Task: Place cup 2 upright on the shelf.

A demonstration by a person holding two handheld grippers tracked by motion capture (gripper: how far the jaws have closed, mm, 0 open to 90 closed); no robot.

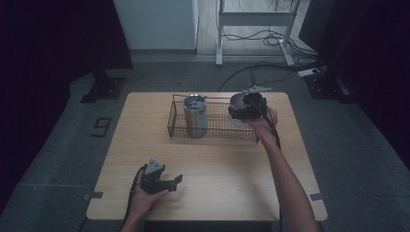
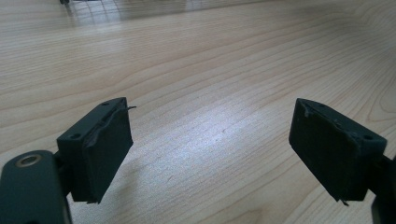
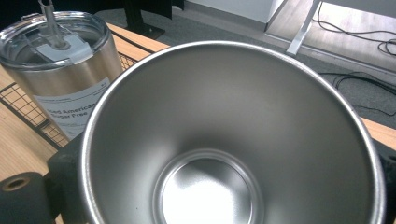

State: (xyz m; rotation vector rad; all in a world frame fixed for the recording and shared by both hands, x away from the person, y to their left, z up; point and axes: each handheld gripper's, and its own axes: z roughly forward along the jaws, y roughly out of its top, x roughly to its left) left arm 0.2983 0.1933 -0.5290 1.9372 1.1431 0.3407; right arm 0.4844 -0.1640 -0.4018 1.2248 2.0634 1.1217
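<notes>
I see the wooden table (image 1: pixel 208 164) across the middle of the high view, with the wire basket (image 1: pixel 212 131) at its upper centre. A lidded steel tumbler (image 1: pixel 195 116) stands upright in the basket's left part. My right gripper (image 1: pixel 244 110) holds the open steel cup (image 3: pixel 233 135) by its sides at the basket's right end, mouth up, axis upright, right of the tumbler and apart from it. My left gripper (image 1: pixel 167 182) rests low left, jaws parted and empty, well apart from the basket.
</notes>
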